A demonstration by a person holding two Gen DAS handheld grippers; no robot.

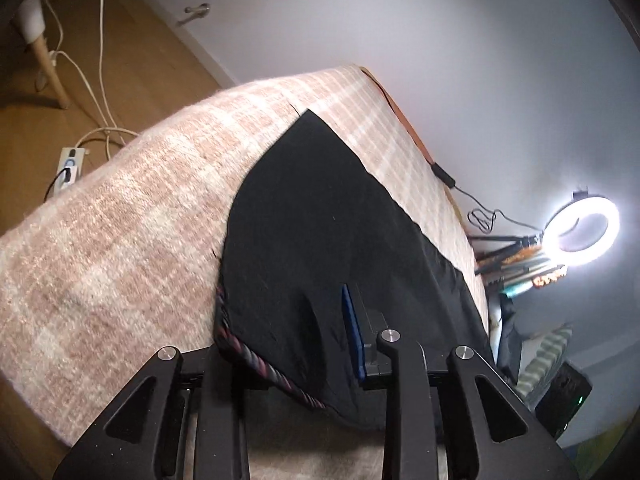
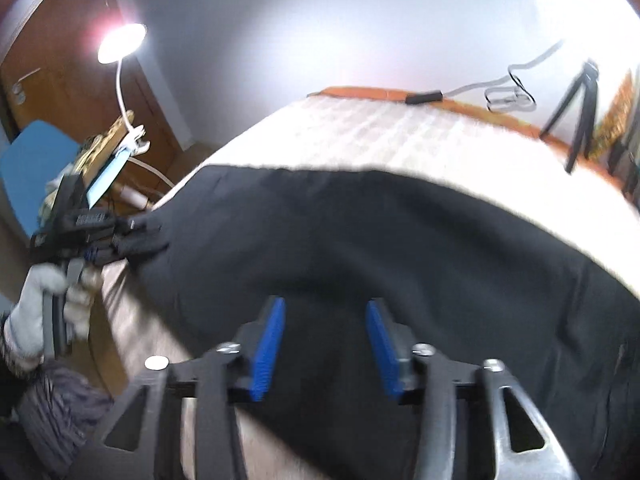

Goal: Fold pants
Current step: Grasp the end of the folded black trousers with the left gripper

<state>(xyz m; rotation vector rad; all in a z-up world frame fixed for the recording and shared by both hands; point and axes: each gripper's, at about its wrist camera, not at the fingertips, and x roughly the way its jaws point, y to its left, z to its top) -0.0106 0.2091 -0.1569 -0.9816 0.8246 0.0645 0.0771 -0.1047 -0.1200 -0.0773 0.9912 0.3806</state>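
On bed (image 1: 120, 200), black pants (image 1: 304, 220), L tool (image 2: 154, 236) pinching waistband, R tool (image 2: 326, 340) open above.

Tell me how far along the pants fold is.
Done: the black pants lie spread across the blanket, with no crosswise fold visible yet. In hand: the left tongs pinch a corner by the striped waistband; the right tongs stand open above the cloth, gripping nothing. Left: take a second grip, carry that end over, flatten.

Both fisheye wrist views look down along their fingers, close above the black cloth pants (image 1: 320, 240) on the beige checked blanket (image 1: 120, 220); the right view also faces the left gripper (image 2: 156, 236).
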